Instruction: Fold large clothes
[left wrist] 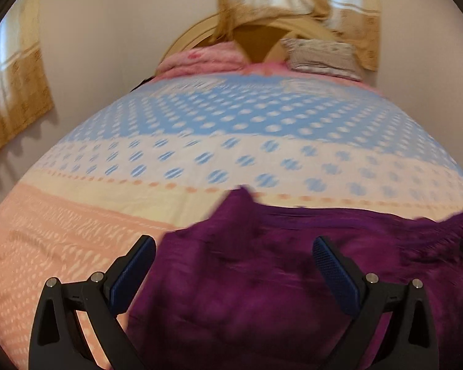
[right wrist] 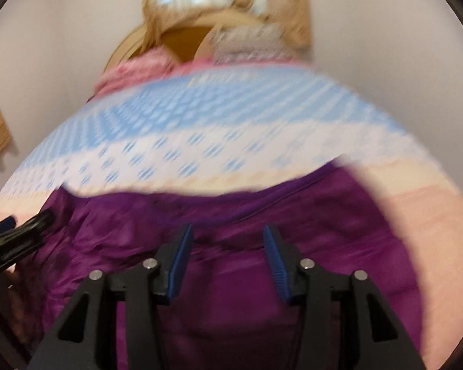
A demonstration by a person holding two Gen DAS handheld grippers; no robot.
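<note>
A crumpled purple fabric garment lies on the bed's patterned cover of blue, white and pink bands, filling the lower centre and lower right of the left wrist view and the lower half of the right wrist view. The left claw is spread wide, released, its 2 blue pads over the garment with nothing between them. The right claw is also parted and released above the purple cloth. A pink pillow and a grey striped pillow sit at the upper centre by the wooden headboard.
</note>
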